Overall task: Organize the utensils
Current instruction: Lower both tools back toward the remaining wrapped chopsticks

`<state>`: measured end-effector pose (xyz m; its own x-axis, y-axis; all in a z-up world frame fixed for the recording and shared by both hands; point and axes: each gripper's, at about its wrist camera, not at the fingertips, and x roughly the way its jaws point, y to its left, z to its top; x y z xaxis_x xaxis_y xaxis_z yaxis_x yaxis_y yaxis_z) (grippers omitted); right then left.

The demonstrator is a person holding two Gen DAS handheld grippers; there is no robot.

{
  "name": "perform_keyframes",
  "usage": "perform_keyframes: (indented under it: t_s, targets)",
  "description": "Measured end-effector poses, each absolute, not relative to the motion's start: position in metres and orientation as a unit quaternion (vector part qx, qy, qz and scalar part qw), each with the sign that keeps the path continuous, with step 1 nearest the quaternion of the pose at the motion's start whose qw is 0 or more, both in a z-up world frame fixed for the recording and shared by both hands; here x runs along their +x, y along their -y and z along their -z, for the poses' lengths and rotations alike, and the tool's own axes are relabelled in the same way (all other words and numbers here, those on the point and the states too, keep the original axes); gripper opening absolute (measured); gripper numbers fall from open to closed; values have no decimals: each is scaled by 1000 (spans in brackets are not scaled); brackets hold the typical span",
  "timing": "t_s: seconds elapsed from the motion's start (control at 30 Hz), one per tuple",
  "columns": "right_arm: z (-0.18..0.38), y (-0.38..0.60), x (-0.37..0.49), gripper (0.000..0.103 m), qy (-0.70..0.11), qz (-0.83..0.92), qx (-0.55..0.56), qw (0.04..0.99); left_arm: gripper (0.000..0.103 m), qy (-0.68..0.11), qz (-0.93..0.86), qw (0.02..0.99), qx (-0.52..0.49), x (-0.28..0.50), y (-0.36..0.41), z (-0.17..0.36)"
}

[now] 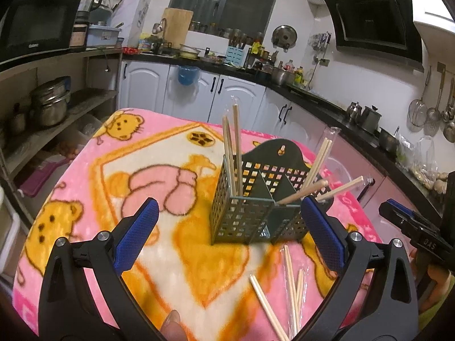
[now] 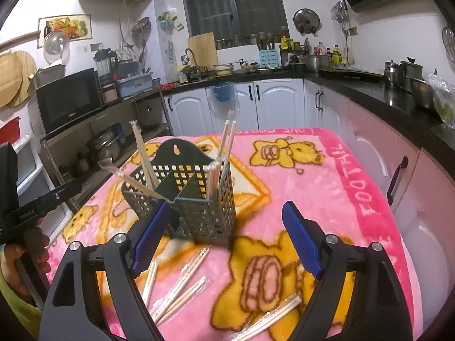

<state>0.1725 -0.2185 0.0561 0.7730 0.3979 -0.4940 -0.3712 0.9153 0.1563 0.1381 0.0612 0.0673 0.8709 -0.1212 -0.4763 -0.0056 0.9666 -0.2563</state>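
Observation:
A dark green perforated utensil holder [image 1: 250, 207] with several compartments stands on the pink bear blanket [image 1: 85, 176]; it also shows in the right wrist view [image 2: 199, 199]. Wooden chopsticks stand in it: a pair upright in the left compartment [image 1: 231, 153] and others leaning right [image 1: 321, 159]. Loose wrapped chopsticks lie on the blanket in front [image 1: 290, 287], and in the right wrist view [image 2: 176, 281] [image 2: 270, 315]. My left gripper [image 1: 230, 221] is open and empty, straddling the holder's front. My right gripper [image 2: 227, 230] is open and empty, just before the holder.
The table sits in a kitchen with white cabinets [image 1: 227, 91] and a black counter [image 2: 398, 91] beyond. A shelf with pots [image 1: 51, 105] and a microwave [image 1: 37, 22] stands at the left. The other gripper shows at the right edge [image 1: 412, 224] and left edge [image 2: 34, 207].

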Motion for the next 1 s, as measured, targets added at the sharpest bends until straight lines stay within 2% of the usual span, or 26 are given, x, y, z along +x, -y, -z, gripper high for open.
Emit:
perform_keyframes:
  t_s: [1.0]
  targets:
    - [-24, 240, 159, 79, -306, -188, 24, 933, 92, -305, 81, 944, -98, 143, -11, -33]
